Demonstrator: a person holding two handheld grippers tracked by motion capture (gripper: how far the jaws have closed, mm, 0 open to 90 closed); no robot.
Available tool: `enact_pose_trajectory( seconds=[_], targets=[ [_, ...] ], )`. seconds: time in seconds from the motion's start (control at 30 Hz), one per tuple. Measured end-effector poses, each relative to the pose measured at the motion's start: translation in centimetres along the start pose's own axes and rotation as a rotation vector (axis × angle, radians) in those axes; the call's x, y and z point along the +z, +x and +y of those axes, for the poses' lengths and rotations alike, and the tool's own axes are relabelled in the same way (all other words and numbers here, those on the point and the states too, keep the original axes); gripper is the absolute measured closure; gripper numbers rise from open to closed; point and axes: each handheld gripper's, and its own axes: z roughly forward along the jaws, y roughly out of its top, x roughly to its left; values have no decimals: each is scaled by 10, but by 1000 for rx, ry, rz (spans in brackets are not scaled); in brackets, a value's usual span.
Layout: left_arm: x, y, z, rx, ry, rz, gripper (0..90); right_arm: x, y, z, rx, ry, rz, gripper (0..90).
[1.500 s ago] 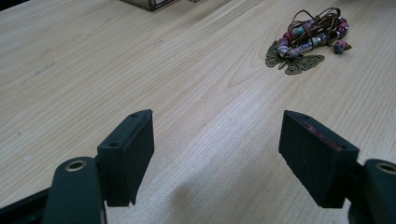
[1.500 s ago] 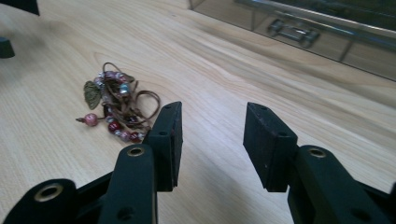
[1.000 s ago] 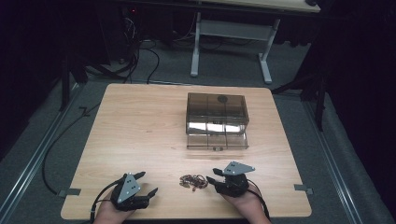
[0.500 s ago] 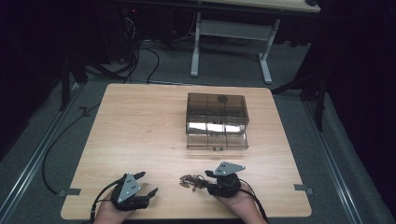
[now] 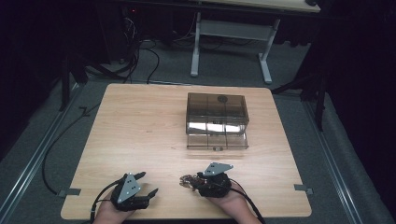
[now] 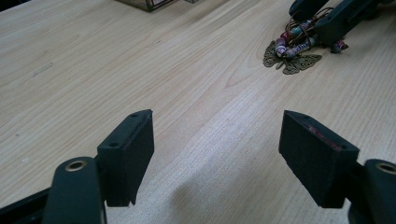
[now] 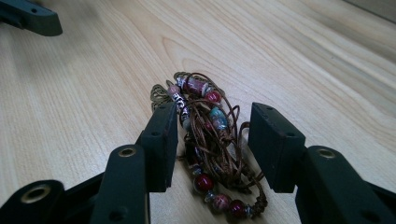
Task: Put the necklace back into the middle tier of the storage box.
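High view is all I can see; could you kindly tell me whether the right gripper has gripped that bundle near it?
Observer: No. The right gripper has just been opening its jaws; they straddle a beaded bracelet without clamping it.
Operator: What is the bracelet made of?
Observer: Brown cord, coiled, with red, blue and silver beads.
Operator: Anything else attached?
Observer: A bronze filigree charm, butterfly-shaped, lies flat on the table beside the beads.

Bare table lies open across the left and middle; the brown box blocks the far right, beads clutter the near edge.
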Motion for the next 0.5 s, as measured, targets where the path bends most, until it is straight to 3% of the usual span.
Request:
enact_pose_trajectory(
  seconds=[0.27,0.33,0.5],
  targets=[
    [0,0,0,3,2,-1,270,4,5,-1,-53,10,-33,576],
    [0,0,0,3,2,-2,269,5,8,-2,-76,3,-57,629],
    [0,0,0,3,0,-1,270,4,10,-3,-89,-2,-56,759]
  ],
)
